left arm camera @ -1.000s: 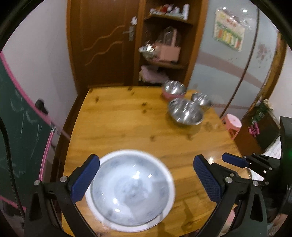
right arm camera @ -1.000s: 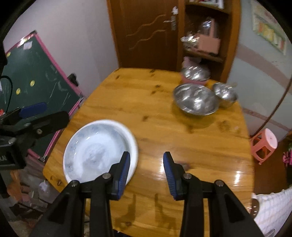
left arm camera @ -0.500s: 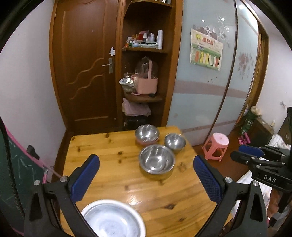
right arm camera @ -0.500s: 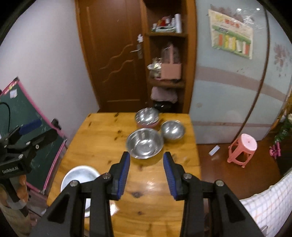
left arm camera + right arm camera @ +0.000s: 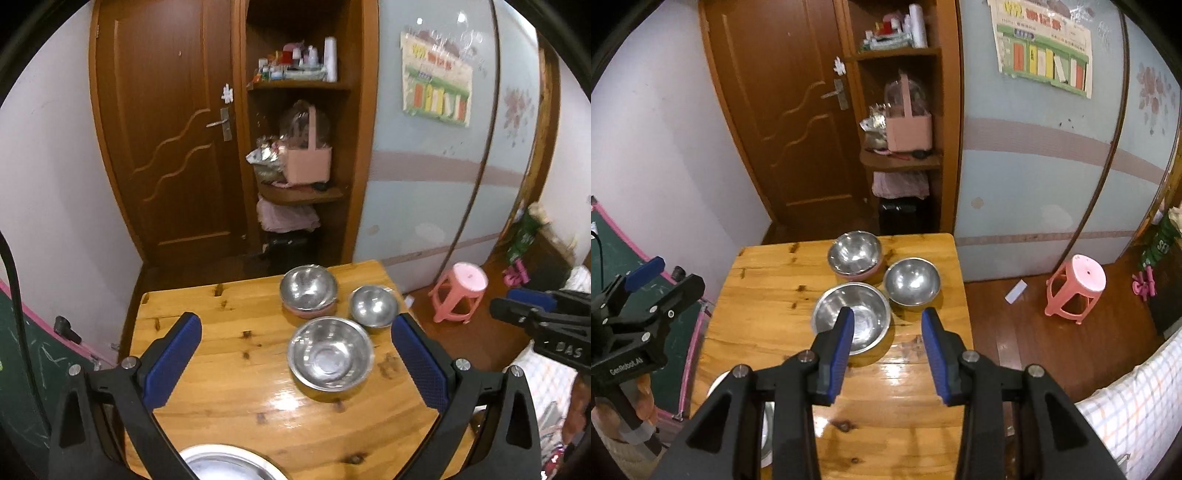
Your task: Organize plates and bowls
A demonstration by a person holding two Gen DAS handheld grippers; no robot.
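Here the wooden table [image 5: 236,391] carries one plate [image 5: 229,463] at its near edge and three steel bowls [image 5: 330,356] clustered at the far right. The left gripper [image 5: 295,363] gapes wide and empty above them; the right gripper [image 5: 888,354] stands partly apart, empty, over the nearest bowl.

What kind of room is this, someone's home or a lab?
Most likely a lived-in home room, not a lab. A wooden table carries steel bowls, cluttered wooden shelves stand beside a panelled door, and a pink plastic stool sits on the floor.
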